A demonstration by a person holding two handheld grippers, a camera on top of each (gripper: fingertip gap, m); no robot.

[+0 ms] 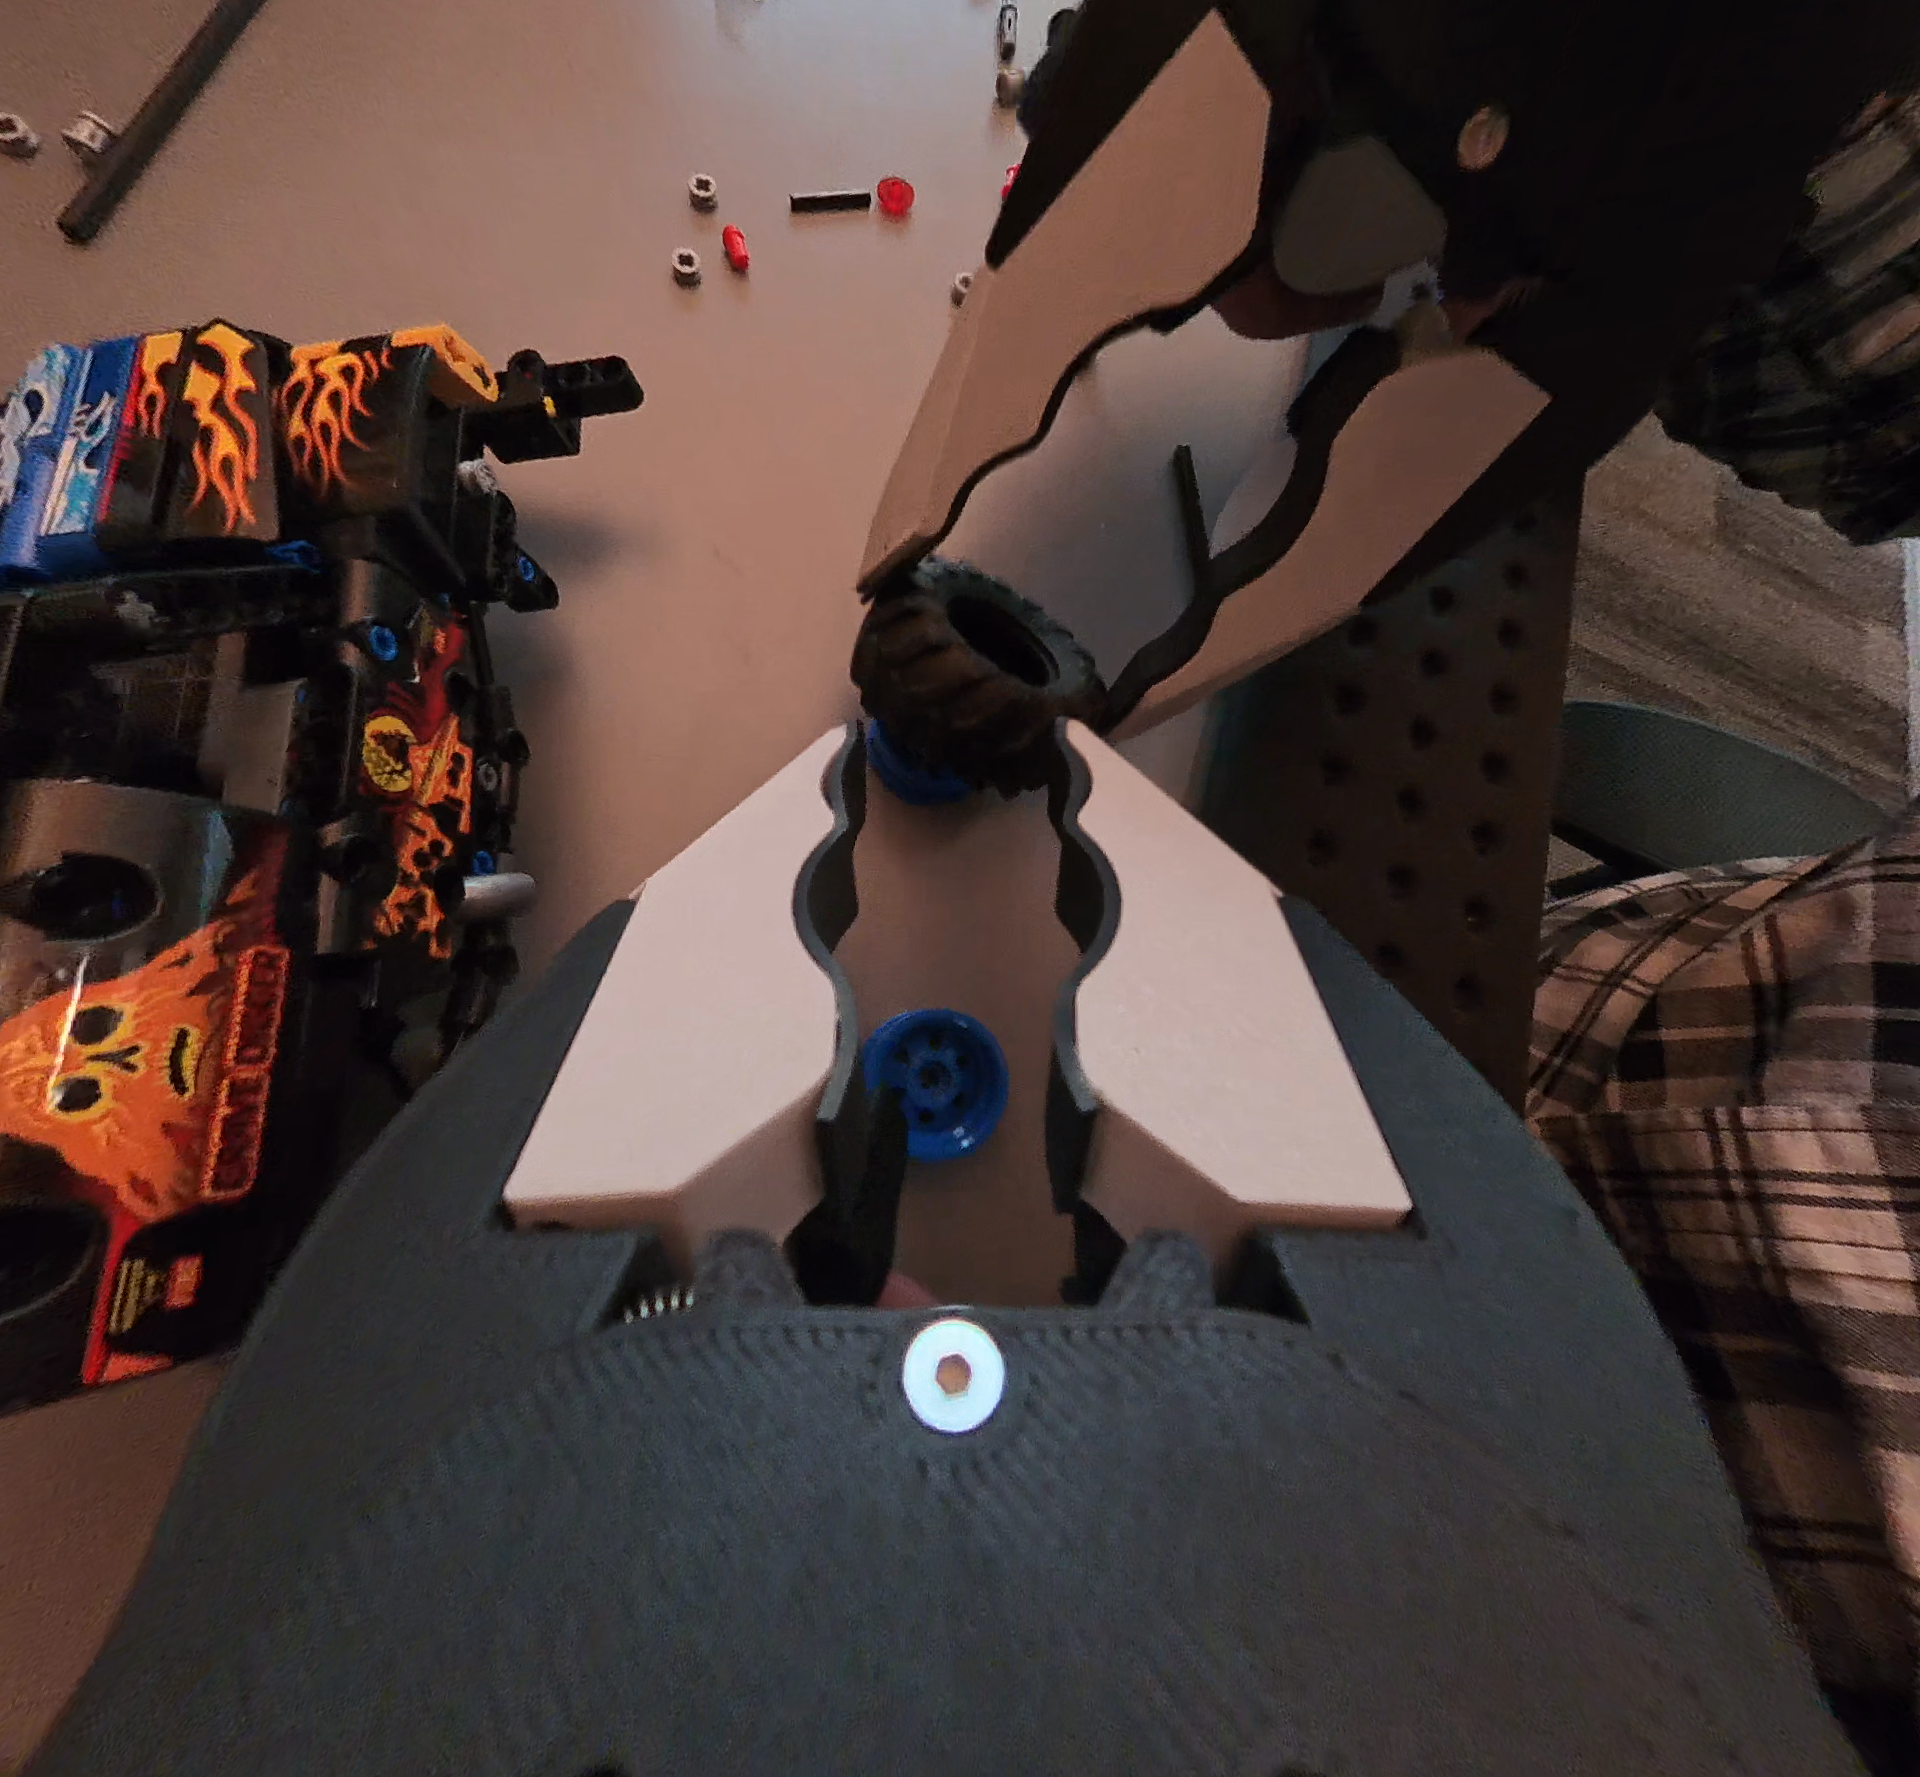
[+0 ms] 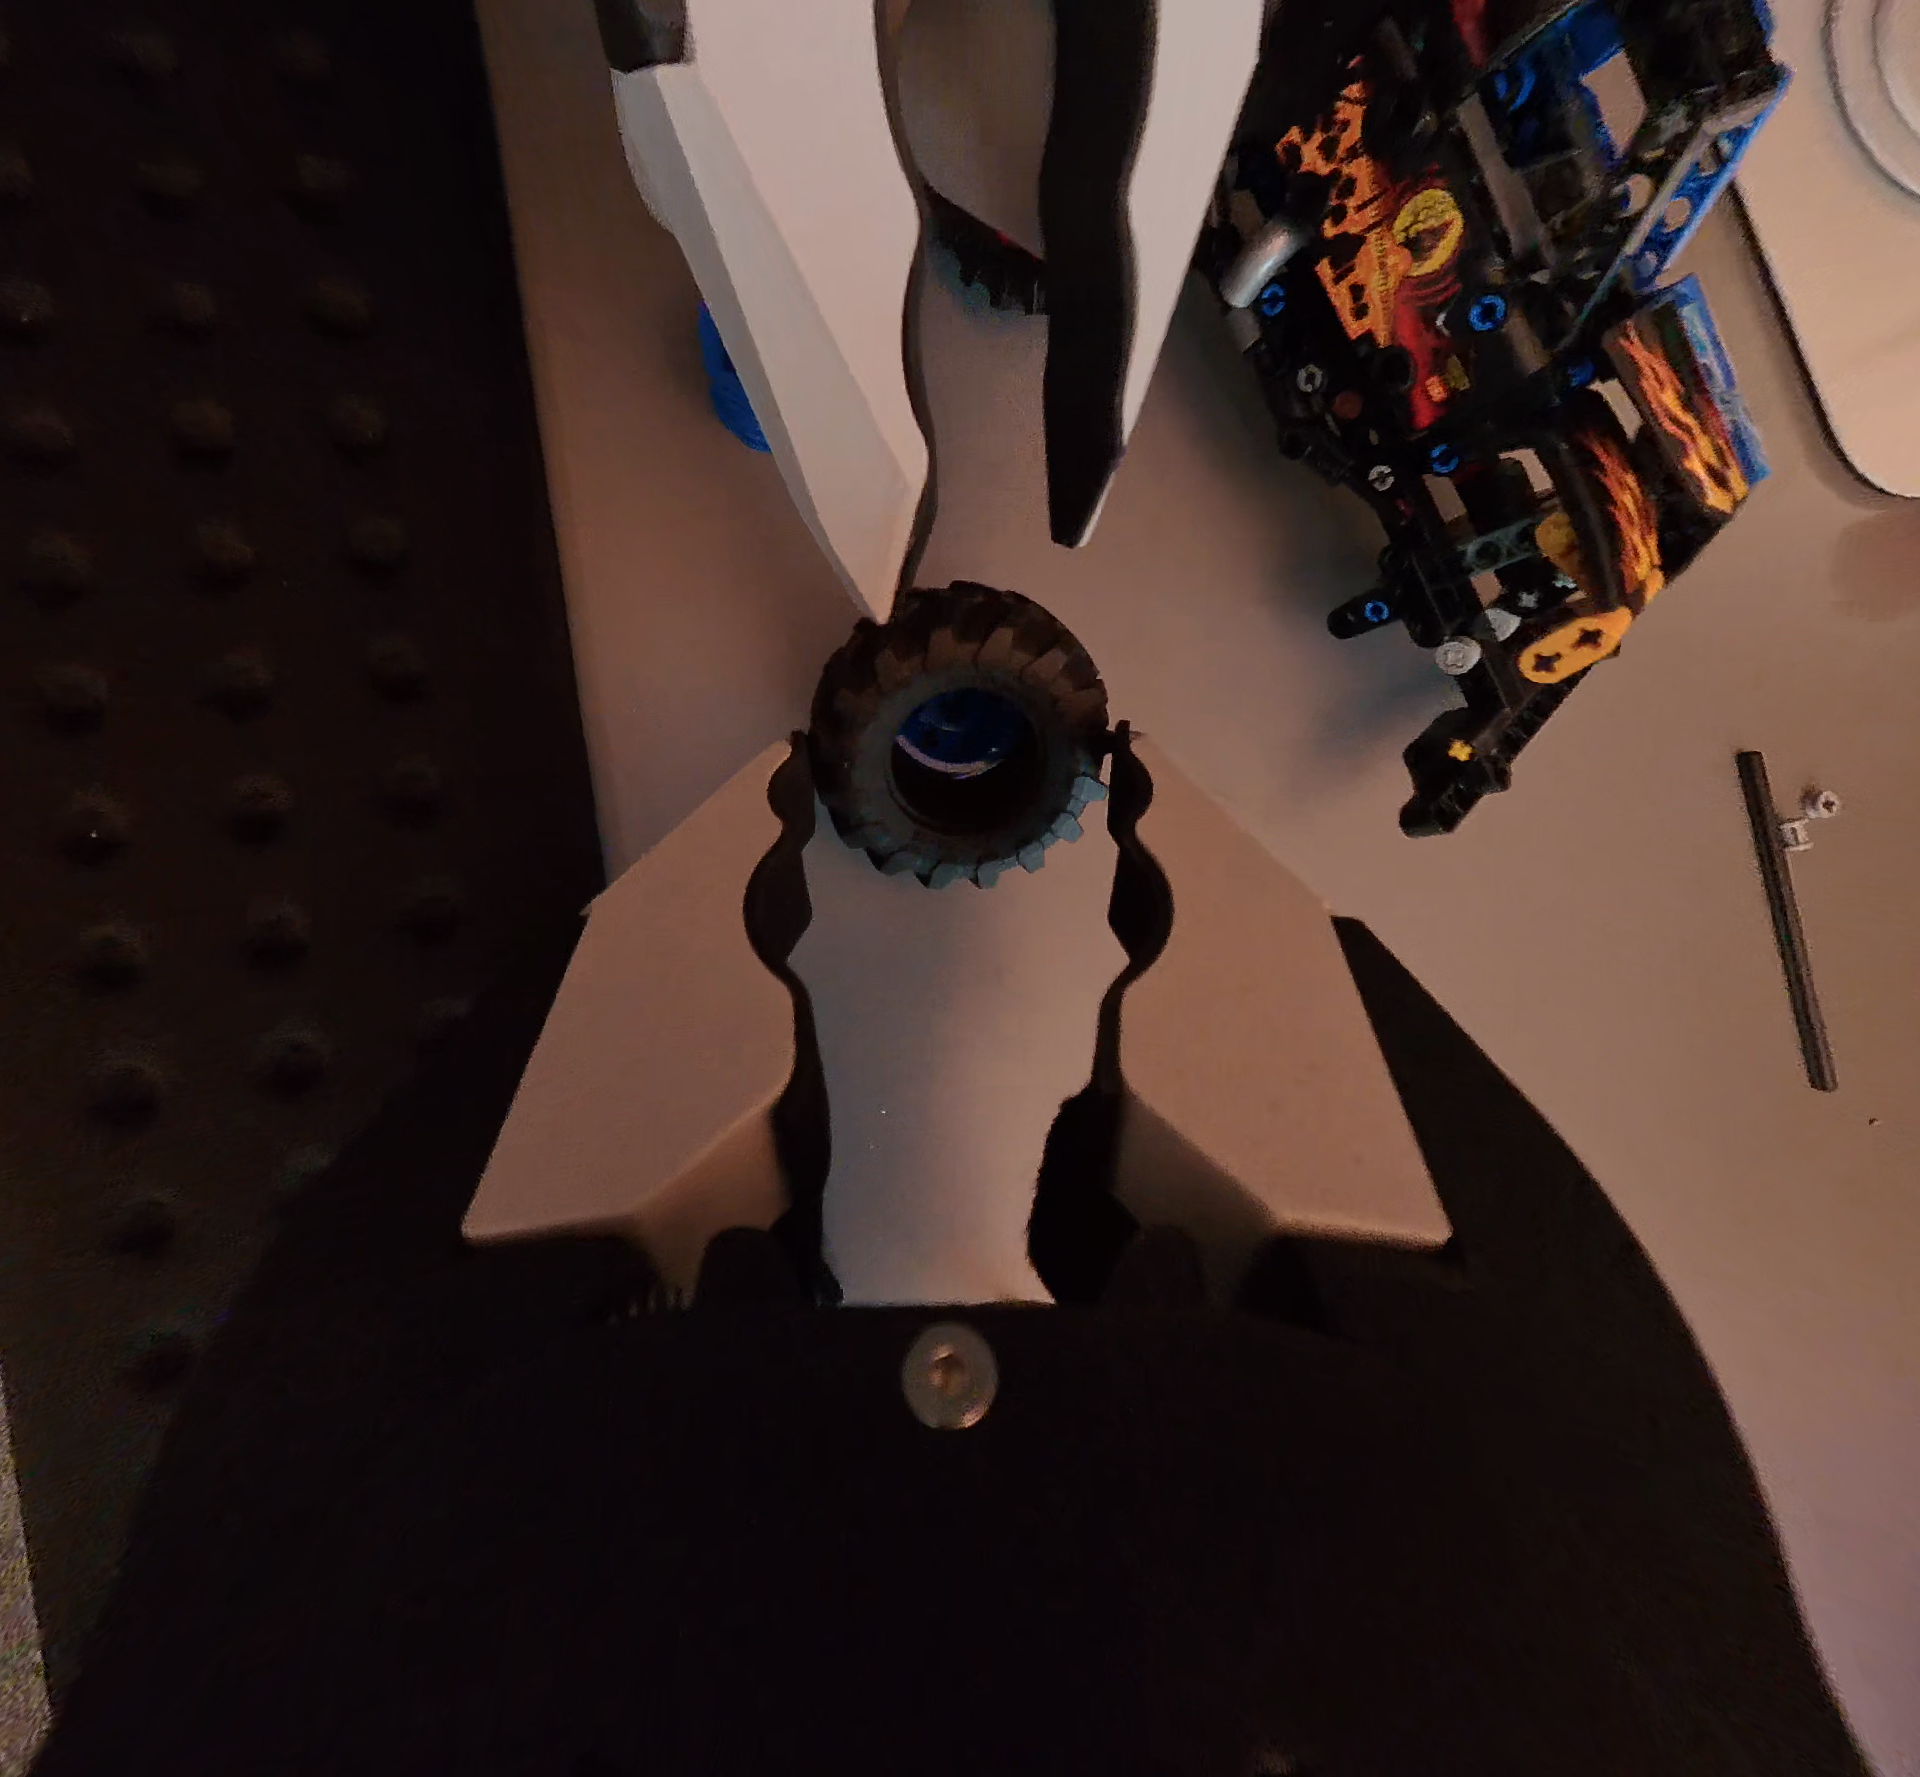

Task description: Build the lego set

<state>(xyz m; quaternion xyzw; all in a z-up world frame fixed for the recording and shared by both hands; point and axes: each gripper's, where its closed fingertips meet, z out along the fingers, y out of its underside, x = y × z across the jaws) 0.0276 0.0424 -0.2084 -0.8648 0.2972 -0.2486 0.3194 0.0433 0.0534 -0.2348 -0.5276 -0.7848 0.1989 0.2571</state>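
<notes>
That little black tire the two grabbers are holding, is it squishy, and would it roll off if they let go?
The black tire looks like soft rubber with chunky tread, so it probably gives a bit and grips well in the right gripper. Being round, it could roll once dropped on the smooth table. It is hollow, with the blue rim behind it, so likely light.

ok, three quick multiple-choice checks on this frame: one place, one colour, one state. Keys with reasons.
1. Where is the loose blue rim?
A) on the table, between the left gripper's fingers
B) mounted on the truck
C) on the chair

2. What colour shows through the black tyre's hole?
A) red
B) blue
C) yellow

3. The right gripper is:
A) open and empty
B) out of view
C) shut on the tyre

Key: A, it lies flat on the table between the fingers; B, blue shows inside the hole; C, both tips press the tread.
</notes>
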